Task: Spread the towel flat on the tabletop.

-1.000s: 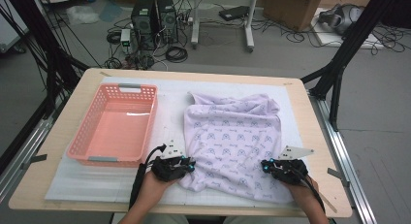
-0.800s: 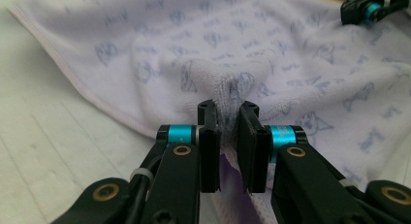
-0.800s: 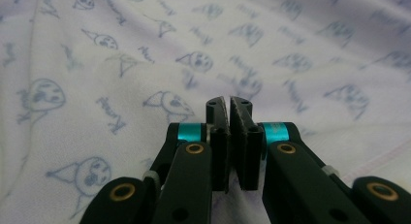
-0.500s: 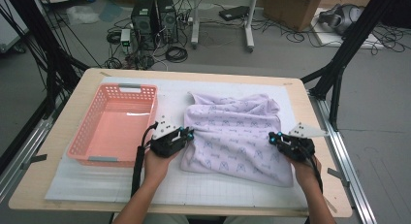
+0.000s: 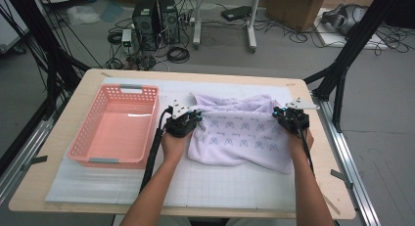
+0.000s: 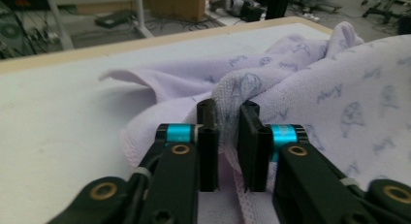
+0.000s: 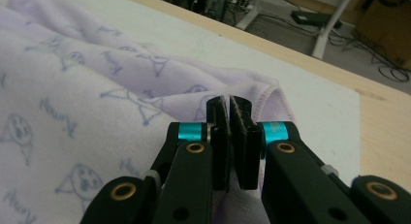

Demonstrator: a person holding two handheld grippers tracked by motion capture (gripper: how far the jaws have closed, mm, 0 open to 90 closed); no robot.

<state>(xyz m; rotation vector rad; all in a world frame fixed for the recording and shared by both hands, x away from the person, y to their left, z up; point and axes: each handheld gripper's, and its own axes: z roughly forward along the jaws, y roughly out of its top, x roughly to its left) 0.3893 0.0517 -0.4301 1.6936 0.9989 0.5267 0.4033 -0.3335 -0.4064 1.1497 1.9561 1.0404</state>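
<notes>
A lavender towel [image 5: 240, 133] with cat prints lies folded over on the white mat [image 5: 98, 182]. My left gripper [image 5: 195, 116] is at the towel's far left corner. Its jaws have just been opening; in the left gripper view a bunched fold of towel [image 6: 339, 98] still sits loosely between the parted jaws of the left gripper [image 6: 228, 112]. My right gripper [image 5: 280, 113] is at the far right corner. In the right gripper view the right gripper [image 7: 229, 107] is shut on a thin edge of the towel [image 7: 72, 78].
An empty pink basket [image 5: 117, 87] stands on the mat left of the towel, close to my left hand. The wooden table edge [image 5: 195, 75] runs just beyond the mat. Computer cases [image 5: 156, 15] and cables lie on the floor past it.
Both hands have moved away from the person, carrying the towel's near edge over onto its far part. The towel now lies shorter, and the left jaws stand wider apart.
</notes>
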